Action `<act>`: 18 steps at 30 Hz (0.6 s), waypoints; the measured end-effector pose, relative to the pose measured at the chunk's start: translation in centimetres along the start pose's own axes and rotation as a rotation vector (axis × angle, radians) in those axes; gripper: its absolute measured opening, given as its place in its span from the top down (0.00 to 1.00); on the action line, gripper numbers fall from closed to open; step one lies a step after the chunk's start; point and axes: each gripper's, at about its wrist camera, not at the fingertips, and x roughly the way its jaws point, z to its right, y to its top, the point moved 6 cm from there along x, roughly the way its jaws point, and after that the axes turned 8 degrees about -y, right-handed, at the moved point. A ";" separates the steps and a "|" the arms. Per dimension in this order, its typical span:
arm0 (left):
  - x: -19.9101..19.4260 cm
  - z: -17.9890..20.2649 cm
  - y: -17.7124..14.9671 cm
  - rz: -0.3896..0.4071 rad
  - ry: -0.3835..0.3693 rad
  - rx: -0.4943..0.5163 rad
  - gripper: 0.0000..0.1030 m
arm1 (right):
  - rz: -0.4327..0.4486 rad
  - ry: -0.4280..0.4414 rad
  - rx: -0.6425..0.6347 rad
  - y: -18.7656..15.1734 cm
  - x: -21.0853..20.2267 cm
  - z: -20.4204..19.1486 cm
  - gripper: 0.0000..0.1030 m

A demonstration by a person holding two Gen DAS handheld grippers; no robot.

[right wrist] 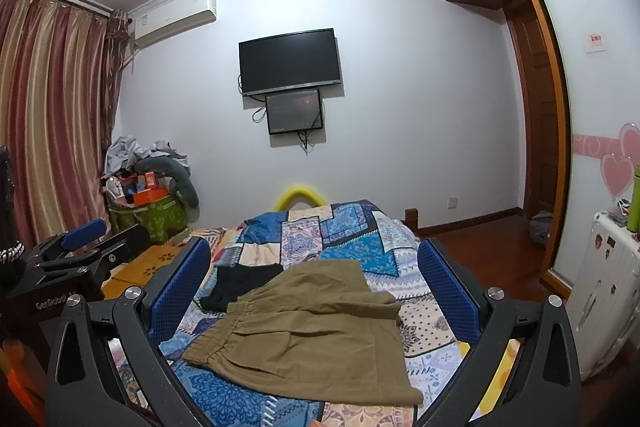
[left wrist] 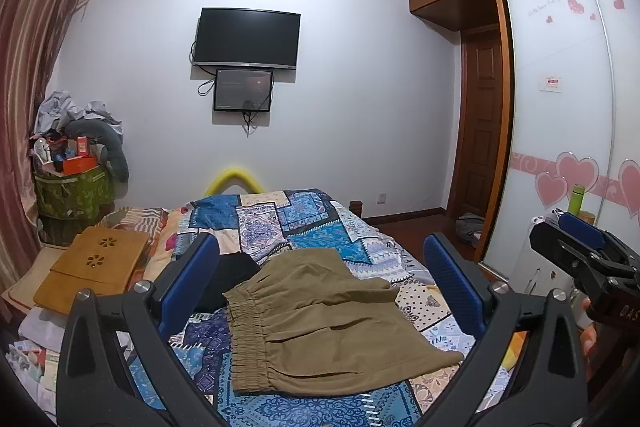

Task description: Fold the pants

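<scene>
Khaki pants [left wrist: 320,323] with an elastic waistband lie folded over on the patchwork bedspread [left wrist: 304,223], waistband toward the left. They also show in the right wrist view [right wrist: 312,331]. My left gripper [left wrist: 320,275] is open and empty, held above the pants. My right gripper [right wrist: 314,275] is open and empty, also above them. The right gripper shows at the right edge of the left wrist view [left wrist: 580,247]. The left gripper shows at the left of the right wrist view [right wrist: 84,243].
A black garment [left wrist: 228,279] lies just left of the pants. A wooden lap tray [left wrist: 96,263] sits on the bed's left side. A cluttered green bin [left wrist: 72,187] stands by the curtain. A wardrobe [left wrist: 560,107] and white suitcase [right wrist: 608,291] stand to the right.
</scene>
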 end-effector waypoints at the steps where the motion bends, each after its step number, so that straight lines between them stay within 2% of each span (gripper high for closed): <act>1: 0.1 -0.1 0.0 0.001 0.002 0.002 0.00 | 0.003 -0.002 0.001 0.0 0.0 0.1 0.00; 18: 0.6 -0.3 -0.2 -0.003 0.011 0.006 0.00 | 0.005 -0.005 0.005 0.2 0.0 0.6 0.00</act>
